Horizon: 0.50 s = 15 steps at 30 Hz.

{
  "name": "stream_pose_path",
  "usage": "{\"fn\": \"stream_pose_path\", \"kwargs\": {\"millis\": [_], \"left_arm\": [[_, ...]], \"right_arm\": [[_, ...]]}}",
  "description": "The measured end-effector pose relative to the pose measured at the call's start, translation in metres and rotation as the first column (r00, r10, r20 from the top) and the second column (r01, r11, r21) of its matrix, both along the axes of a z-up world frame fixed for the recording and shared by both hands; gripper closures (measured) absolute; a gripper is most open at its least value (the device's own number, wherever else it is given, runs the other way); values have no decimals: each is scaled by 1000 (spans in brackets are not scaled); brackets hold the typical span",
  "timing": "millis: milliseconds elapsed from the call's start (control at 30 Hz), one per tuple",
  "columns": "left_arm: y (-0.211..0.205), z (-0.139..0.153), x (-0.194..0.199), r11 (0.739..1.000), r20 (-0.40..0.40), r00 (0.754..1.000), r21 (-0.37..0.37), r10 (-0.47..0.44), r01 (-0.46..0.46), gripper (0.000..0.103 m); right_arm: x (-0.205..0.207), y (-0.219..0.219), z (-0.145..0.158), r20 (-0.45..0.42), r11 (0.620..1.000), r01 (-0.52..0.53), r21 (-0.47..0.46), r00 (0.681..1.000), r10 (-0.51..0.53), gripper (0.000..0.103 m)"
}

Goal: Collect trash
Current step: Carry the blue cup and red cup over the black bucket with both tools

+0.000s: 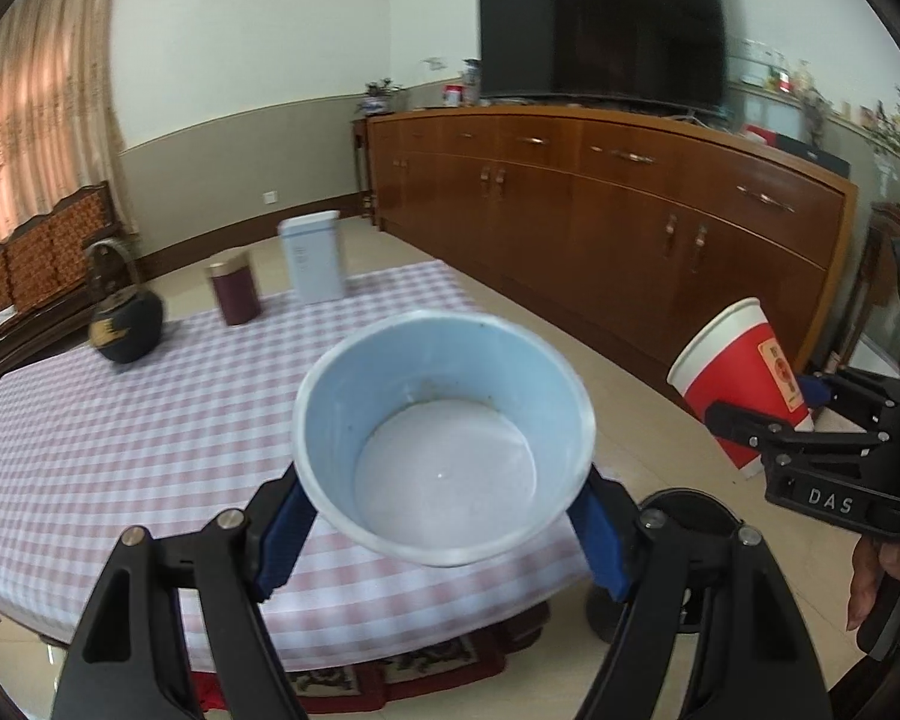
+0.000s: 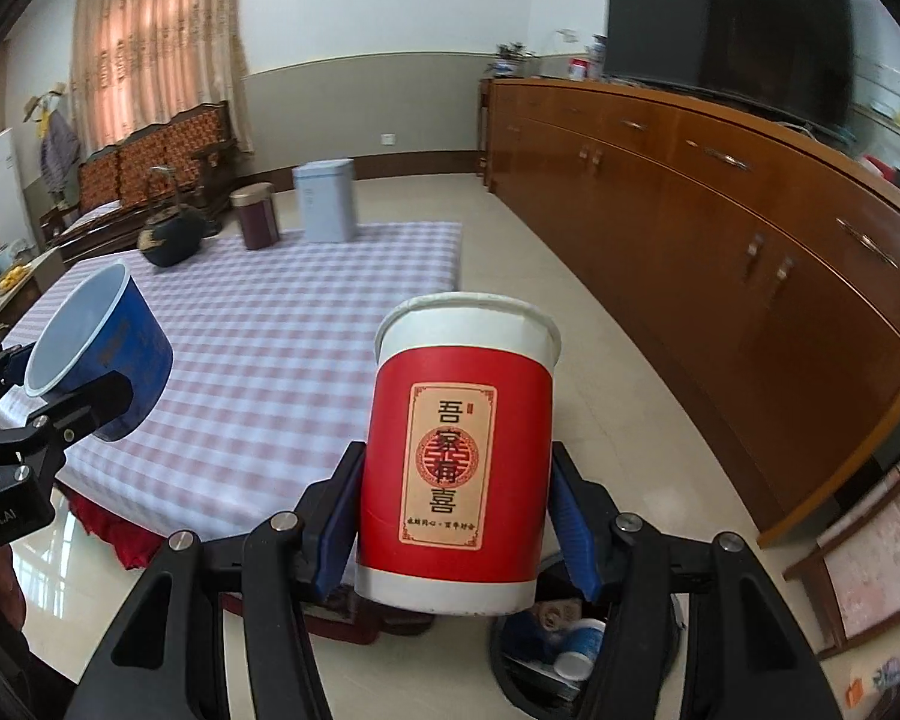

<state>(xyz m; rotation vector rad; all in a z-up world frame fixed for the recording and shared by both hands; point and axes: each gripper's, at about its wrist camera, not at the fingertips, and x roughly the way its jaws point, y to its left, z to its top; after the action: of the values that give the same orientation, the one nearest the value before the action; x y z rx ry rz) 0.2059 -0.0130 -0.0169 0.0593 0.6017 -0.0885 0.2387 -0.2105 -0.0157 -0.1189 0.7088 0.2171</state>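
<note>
My left gripper [image 1: 444, 531] is clamped on a blue cup [image 1: 444, 438], its blue pads pressing the cup's sides near the base. The cup is tipped so its white, empty inside faces my left camera. In the right camera I see that same cup [image 2: 105, 351] off to the left, held clear above the table edge, with its blue outer wall showing.

My right gripper [image 2: 456, 531] is clamped on a red paper cup [image 2: 459, 462], pads on both sides of its lower half. It stands nearly upright between the fingers, white rim on top, a cream label with dark characters facing me. From the left camera the red cup [image 1: 741, 378] hangs to the right of the left claw, tilted, over the floor.

Directly below the right claw, partly hidden behind the red cup and the fingers, sits a dark trash bin [image 2: 564, 654] with a blue-and-white cup and other scraps inside.

Ahead of both claws lies the table with the checked cloth [image 1: 150, 420]. At its far end stand a black kettle [image 1: 126, 318], a dark red canister [image 1: 234, 294] and a pale tin box [image 1: 312, 258]. To the right of the claws runs a long wooden sideboard [image 1: 630, 204] with a television [image 1: 600, 24] on it.
</note>
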Motion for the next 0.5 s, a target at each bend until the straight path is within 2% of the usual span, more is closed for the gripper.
{"fn": "stream_pose_path", "kwargs": {"millis": [500], "left_arm": [[-107,-32,3,984,-60,983,13,-176,177,26]], "right_arm": [[-25,-102,-32,-44,990,142,-23,989,-143,43]]}}
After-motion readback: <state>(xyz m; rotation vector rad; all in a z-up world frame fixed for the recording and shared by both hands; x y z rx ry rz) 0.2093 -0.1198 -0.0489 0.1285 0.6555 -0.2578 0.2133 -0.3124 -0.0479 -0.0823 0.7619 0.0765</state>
